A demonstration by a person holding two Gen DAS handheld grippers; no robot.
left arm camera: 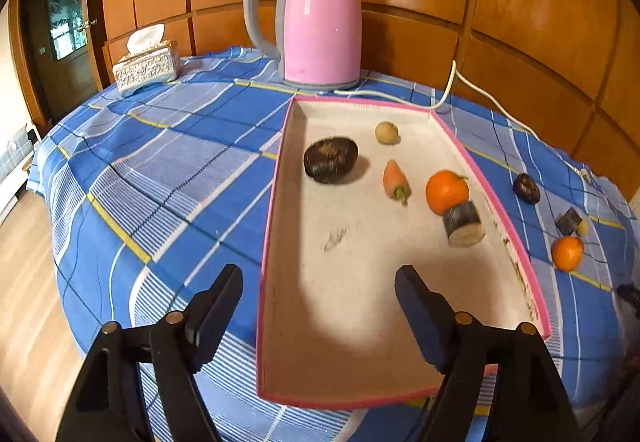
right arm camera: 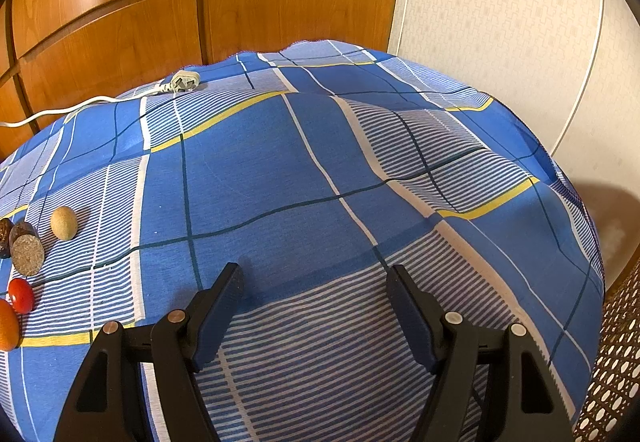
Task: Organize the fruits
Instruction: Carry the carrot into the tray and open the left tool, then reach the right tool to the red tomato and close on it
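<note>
pink kettle (left arm camera: 320, 21), pink-rimmed tray (left arm camera: 276, 201), no legible writing

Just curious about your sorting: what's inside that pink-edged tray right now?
In the tray: a dark round fruit, small tan ball, carrot, orange and dark cut chunk. Nothing looks covered.

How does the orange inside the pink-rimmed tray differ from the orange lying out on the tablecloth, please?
The orange in the tray sits on the tray's pale floor, while the orange on the cloth rests on the blue checked tablecloth to the tray's right. The tray one touches a dark cut cylinder; the cloth one lies just clear of a small dark block. The tray one looks larger. Both are round, bright orange and ungripped.
</note>
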